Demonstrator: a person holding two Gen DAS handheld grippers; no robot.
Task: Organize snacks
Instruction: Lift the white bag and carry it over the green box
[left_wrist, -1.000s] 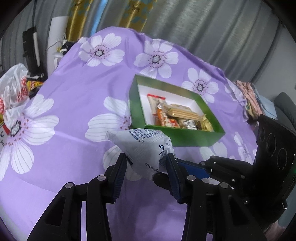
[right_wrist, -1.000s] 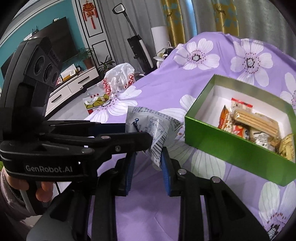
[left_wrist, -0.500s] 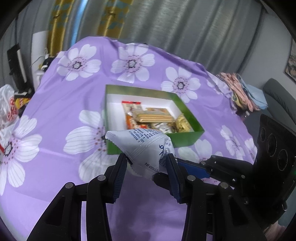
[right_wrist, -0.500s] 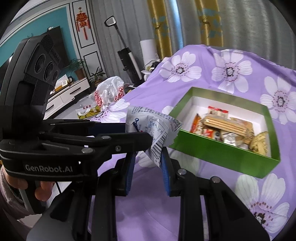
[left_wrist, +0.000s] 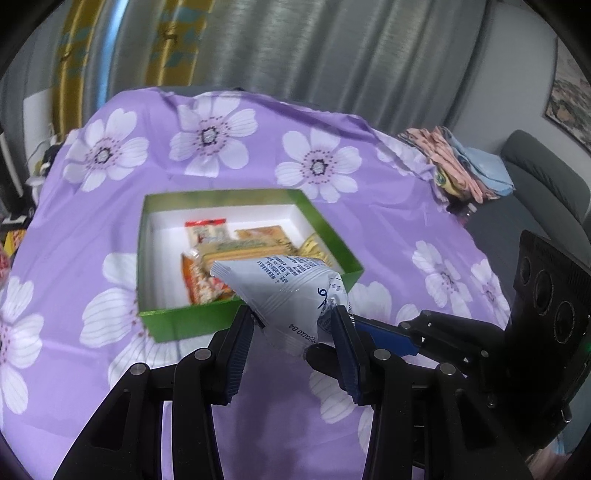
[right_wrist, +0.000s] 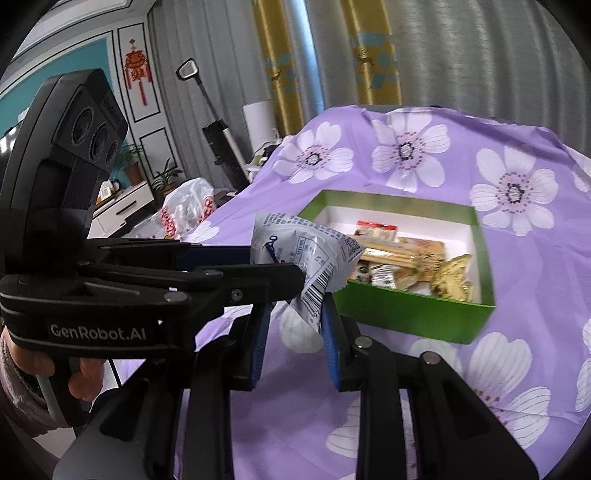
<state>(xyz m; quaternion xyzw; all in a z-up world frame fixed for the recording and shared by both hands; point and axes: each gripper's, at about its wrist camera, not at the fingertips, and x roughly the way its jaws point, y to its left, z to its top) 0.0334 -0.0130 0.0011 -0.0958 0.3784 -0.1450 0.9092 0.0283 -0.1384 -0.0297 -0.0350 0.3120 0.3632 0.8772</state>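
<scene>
1. Both grippers pinch one white snack packet (left_wrist: 291, 291): the left gripper (left_wrist: 291, 332) is clamped across its wide body, and the right gripper (right_wrist: 295, 314) is closed narrowly on its lower barcode corner.
2. The packet hangs in the air above the purple flowered surface (left_wrist: 92, 229), over the near wall of the green box (left_wrist: 192, 321), not yet inside it.
3. The box already holds several wrapped snacks (right_wrist: 406, 258), crowded toward one side, with bare white floor on the other.
4. Risk: the two grippers pull on the same slippery film; uneven motion could likely tear the packet or tug it out of one grip.
5. Risk: releasing too soon would probably drop it on the near wall or outside the box.
6. Risk: a low approach could knock the light box and shift it on the cloth.
</scene>
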